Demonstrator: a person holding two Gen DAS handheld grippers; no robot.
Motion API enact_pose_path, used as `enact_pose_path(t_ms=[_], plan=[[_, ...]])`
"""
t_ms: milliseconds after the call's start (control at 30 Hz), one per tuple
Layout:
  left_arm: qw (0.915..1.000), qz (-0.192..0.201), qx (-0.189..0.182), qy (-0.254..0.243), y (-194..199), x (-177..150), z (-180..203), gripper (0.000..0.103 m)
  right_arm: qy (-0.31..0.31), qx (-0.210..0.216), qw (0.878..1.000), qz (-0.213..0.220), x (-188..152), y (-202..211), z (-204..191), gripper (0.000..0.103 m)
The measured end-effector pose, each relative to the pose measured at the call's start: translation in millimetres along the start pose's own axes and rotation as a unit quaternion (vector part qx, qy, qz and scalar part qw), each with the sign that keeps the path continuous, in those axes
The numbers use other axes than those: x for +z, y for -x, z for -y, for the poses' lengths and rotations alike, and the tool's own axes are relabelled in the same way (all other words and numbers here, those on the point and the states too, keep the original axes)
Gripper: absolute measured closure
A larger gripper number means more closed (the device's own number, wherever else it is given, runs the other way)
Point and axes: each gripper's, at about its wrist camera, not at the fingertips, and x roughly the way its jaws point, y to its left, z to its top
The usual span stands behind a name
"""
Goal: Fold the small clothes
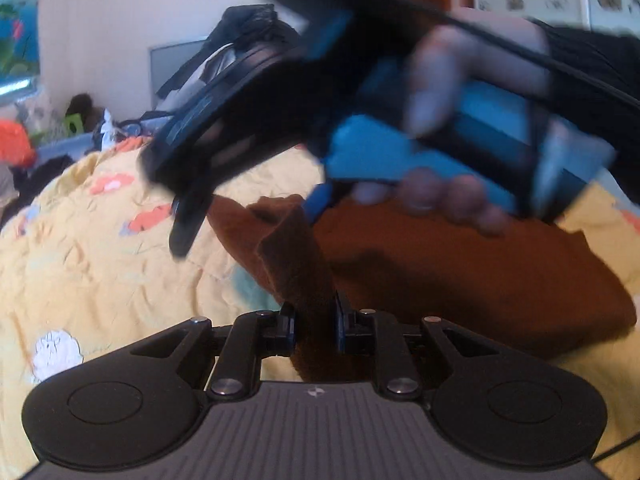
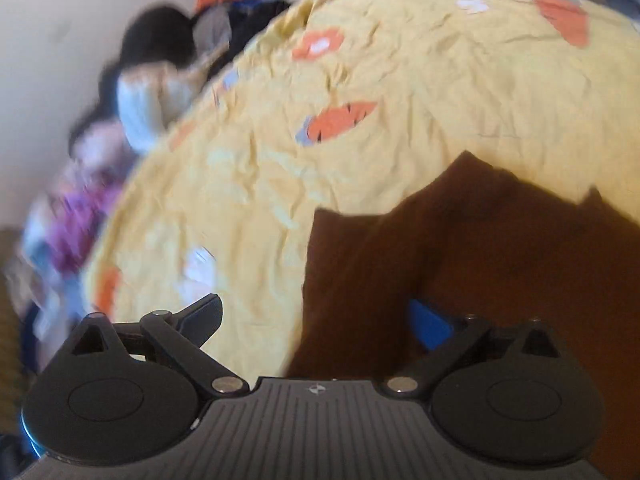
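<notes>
Yellow quilt [image 2: 420,152] bears brown garment [image 1: 460,272], left gripper [image 1: 314,326] pinching.

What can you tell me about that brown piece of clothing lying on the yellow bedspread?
The brown garment looks soft and fuzzy, like fleece, rust-brown all over. It lies rumpled on the yellow flowered bedspread, partly doubled over, its edges jagged. One corner is lifted into a narrow strip, pinched between the closed fingers of the left gripper. The right gripper is above it with fingers spread wide, not gripping. What kind of garment it is cannot be told.
</notes>
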Motion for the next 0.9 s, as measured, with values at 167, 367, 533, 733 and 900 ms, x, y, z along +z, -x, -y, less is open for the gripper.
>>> enact_pose_path(t_ms=[167,367,533,733,900], plan=[[0.9996,-0.009,0.008,-0.025,-5,0,4,0.087,0.07,-0.077,0.992,-0.065,-3,-33,-2,0.056],[0.9978,0.004,-0.014,-0.065,-7,17,28,0.087,0.043,-0.024,0.999,-0.01,-17,7,39,0.075],[0.9869,0.054,-0.092,-0.121,1,42,89,0.087,-0.031,0.032,0.993,0.108,-65,106,102,0.075],[0.9494,0.015,-0.217,-0.226,-9,21,169,0.085,-0.215,0.042,0.951,0.216,-188,195,216,0.067],[0.9356,0.027,-0.27,-0.226,12,19,155,0.057,-0.328,0.074,0.907,0.253,-259,183,267,0.044]])
